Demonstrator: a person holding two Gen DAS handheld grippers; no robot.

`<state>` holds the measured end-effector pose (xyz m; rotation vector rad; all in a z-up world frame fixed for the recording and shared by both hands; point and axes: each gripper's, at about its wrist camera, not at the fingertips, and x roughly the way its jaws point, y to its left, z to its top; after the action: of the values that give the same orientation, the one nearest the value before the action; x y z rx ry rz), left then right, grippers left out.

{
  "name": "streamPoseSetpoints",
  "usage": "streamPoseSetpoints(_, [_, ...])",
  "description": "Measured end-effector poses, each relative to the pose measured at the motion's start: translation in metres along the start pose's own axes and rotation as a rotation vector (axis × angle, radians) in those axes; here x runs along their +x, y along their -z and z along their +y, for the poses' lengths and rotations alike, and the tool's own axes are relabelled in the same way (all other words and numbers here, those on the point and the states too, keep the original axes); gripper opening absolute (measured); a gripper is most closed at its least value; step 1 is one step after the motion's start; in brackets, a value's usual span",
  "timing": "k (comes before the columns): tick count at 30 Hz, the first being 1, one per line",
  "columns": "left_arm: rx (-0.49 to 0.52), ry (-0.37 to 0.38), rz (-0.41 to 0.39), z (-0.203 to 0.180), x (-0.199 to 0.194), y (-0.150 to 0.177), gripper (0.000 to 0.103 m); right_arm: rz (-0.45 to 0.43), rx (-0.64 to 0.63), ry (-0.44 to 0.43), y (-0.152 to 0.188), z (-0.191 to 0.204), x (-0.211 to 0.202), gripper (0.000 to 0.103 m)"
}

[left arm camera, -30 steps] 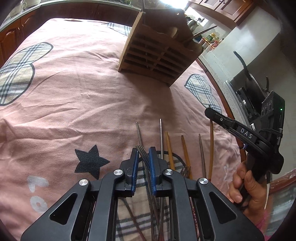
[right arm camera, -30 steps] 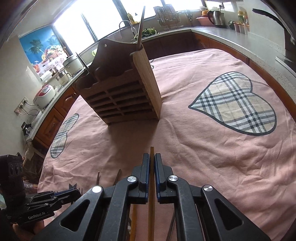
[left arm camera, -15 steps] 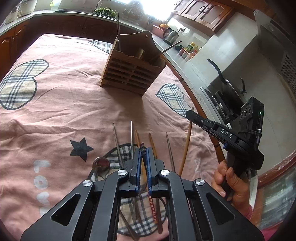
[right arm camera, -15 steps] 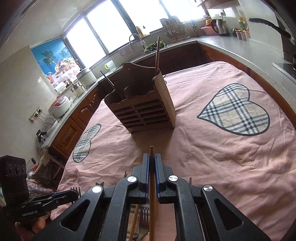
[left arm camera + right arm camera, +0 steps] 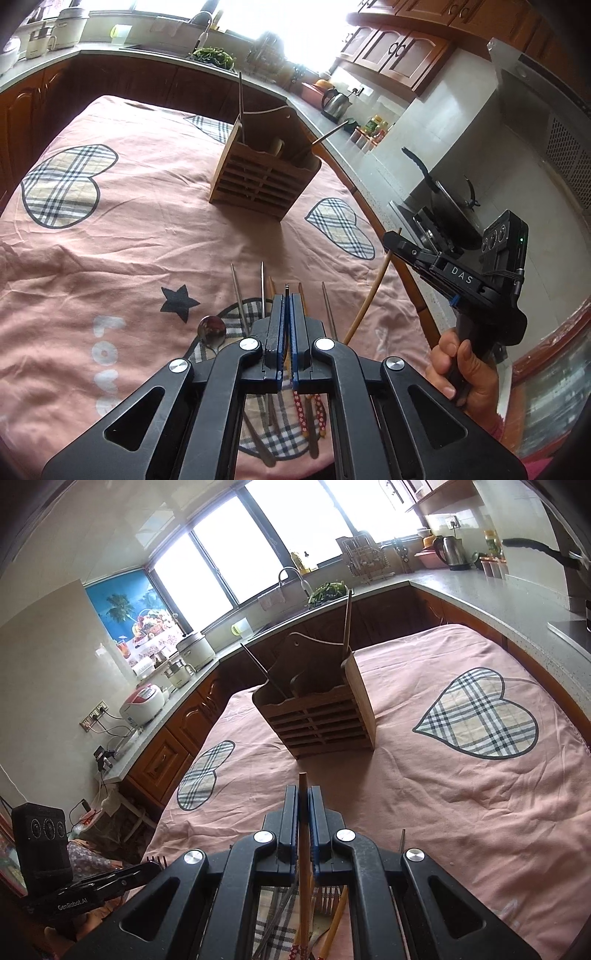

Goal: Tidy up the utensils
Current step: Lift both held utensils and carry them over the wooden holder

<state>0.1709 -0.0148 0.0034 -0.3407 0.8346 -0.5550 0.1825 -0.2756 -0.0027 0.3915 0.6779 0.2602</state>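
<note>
A slatted wooden utensil holder (image 5: 264, 177) (image 5: 325, 716) stands upright at the far middle of the pink tablecloth, with a few utensils sticking out of it. My left gripper (image 5: 287, 299) is shut on a metal fork (image 5: 287, 287), whose tines poke out past the fingertips. My right gripper (image 5: 303, 794) is shut on a wooden chopstick (image 5: 303, 834), lifted above the cloth; the gripper also shows in the left wrist view (image 5: 397, 240) at right. Several loose utensils (image 5: 258, 295) lie on the cloth below both grippers.
A spoon (image 5: 211, 328) lies left of the loose pile. The table edge (image 5: 373, 206) runs along the right, with a counter and a black pan (image 5: 443, 206) beyond it. Kitchen counters with a kettle (image 5: 452, 552) and appliances ring the table.
Both grippers have risen and drawn back from the cloth, the left with the fork, the right with the chopstick. The holder now looks smaller and farther away.
</note>
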Motion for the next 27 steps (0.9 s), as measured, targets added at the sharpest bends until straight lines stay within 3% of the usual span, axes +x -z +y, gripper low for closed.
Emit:
streamPoseSetpoints(9, [-0.032, 0.056, -0.167, 0.004, -0.022, -0.029, 0.001, -0.078, -0.015, -0.003, -0.012, 0.007, -0.02, 0.005])
streamPoseSetpoints(27, [-0.108, 0.124, -0.431, 0.024, -0.02, -0.098, 0.001, -0.203, -0.019, -0.002, -0.045, 0.005, -0.029, 0.005])
